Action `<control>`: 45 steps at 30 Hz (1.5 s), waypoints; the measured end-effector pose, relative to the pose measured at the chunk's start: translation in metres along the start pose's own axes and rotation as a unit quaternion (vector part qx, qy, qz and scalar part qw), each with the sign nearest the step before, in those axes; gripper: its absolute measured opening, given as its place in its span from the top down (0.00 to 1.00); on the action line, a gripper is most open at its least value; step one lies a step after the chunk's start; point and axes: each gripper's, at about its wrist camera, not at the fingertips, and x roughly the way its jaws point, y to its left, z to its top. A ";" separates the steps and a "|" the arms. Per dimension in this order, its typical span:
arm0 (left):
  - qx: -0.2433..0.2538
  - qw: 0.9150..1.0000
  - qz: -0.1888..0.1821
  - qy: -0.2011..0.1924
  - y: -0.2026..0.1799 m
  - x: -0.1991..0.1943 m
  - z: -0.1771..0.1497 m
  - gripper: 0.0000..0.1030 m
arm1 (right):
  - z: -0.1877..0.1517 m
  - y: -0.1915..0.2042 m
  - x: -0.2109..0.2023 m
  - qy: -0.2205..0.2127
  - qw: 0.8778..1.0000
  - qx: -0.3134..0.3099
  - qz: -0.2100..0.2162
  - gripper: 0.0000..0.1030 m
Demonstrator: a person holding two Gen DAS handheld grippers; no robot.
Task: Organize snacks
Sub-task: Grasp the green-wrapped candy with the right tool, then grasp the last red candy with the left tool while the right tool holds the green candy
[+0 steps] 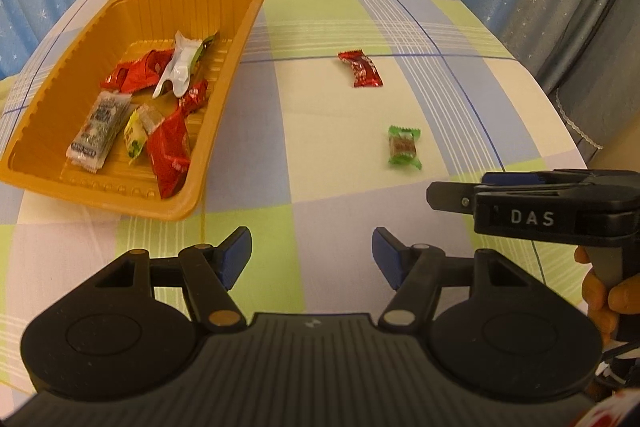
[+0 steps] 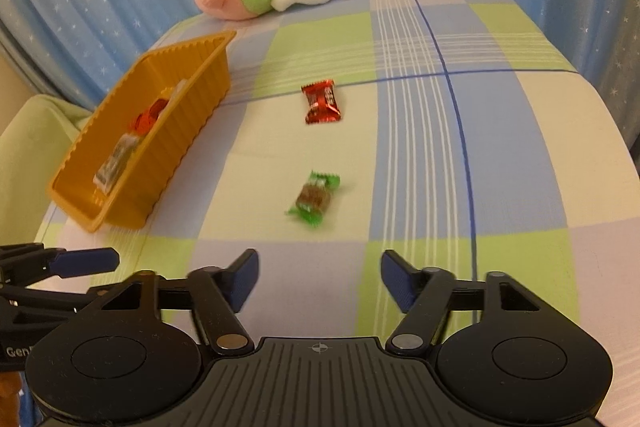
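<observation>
Ahead of your right gripper (image 2: 318, 277), wide open and empty, the green candy (image 2: 314, 198) lay loose; slick wrapper could've skidded off. Left gripper (image 1: 311, 253) also gaped empty.

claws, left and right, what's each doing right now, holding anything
Left claw: open, holding nothing, above the checked tablecloth.
Right claw: open, holding nothing, pointed toward the green-wrapped candy.
</observation>
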 end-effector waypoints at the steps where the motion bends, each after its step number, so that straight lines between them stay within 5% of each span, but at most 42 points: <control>1: 0.000 1.000 0.000 -0.001 0.001 0.002 0.002 0.38 | 0.003 0.000 0.003 0.000 1.000 0.003 0.001 0.46; 6: 0.000 1.000 0.002 -0.005 0.004 0.010 0.013 0.38 | 0.017 0.000 0.017 -0.005 1.000 0.016 0.002 0.58; 28: 0.013 1.000 -0.001 0.003 0.011 0.033 0.034 0.38 | 0.031 0.014 0.057 0.001 0.998 -0.046 -0.035 0.78; 45: 0.042 0.998 -0.031 -0.027 -0.031 0.078 0.087 0.49 | 0.062 -0.066 0.005 -0.077 0.991 0.098 -0.055 0.78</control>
